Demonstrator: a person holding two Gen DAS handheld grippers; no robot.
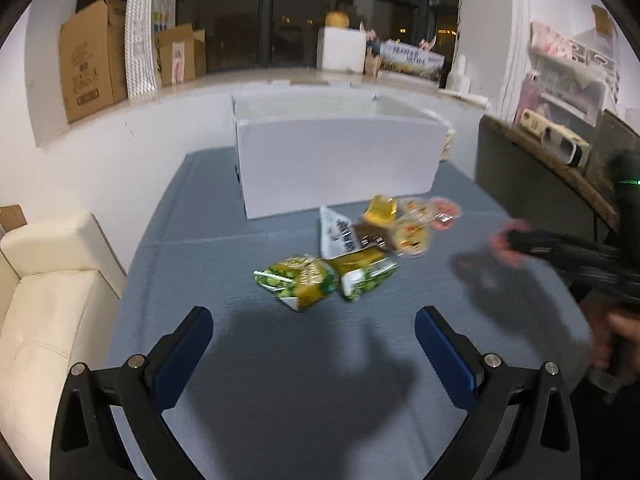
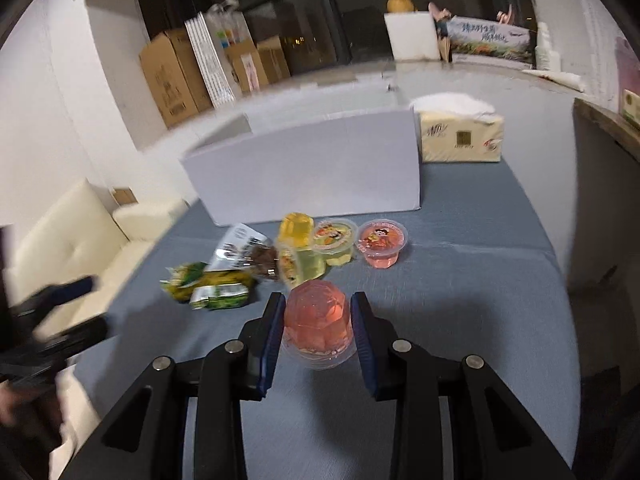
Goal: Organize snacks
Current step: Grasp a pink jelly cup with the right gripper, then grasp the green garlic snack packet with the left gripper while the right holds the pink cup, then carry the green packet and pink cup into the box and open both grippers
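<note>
Above the blue table's (image 2: 480, 280) near edge, the right gripper (image 2: 318, 320) squeezed a pink jelly cup (image 2: 318, 320); the left gripper (image 1: 314, 332) gaped wide, holding nothing.

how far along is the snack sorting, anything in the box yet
Barely started, as far as can be seen. The white box interior isn't visible, so nothing shows as packed. In hand: the right gripper is shut on a pink jelly cup. The left gripper is open and holds nothing. Left on the table: green snack packets, a white packet and other jelly cups.
</note>
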